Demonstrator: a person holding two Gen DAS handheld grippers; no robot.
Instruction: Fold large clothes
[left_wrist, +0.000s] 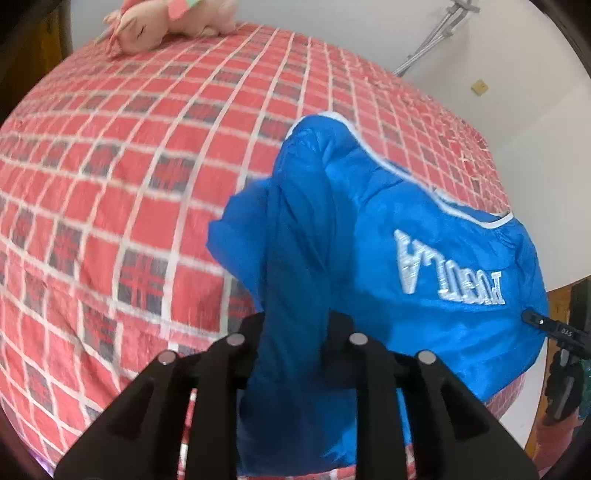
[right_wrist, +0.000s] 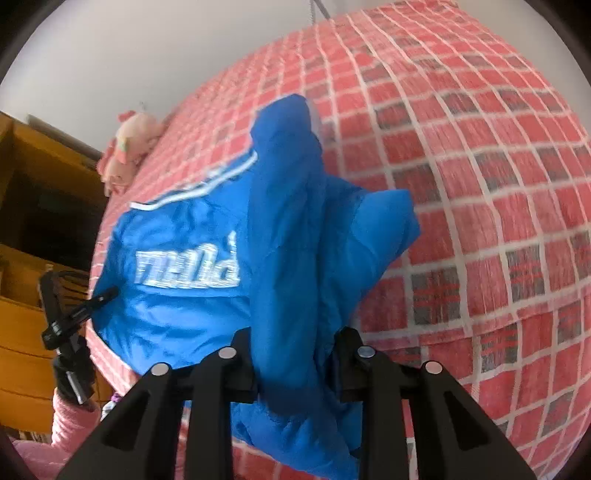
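So both your grippers, left gripper and right gripper, clench the shiny blue nylon jacket at lower centre, above the red checked bed; folding barely begun.

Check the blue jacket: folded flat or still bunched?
Bunched, not folded. The blue jacket hangs in loose creases, pinched in the left tool and right tool, above the checked bedspread.

- Left gripper: matte black plastic, two broad angular fingers with slot-like cut-outs.
- Four round silver studs on top of the finger ribs, two per side.
- Right gripper: same black build, same four silver studs.
- Seen far right from the left view, it bears small white lettering.
- Pink fuzzy sleeve behind the other gripper.
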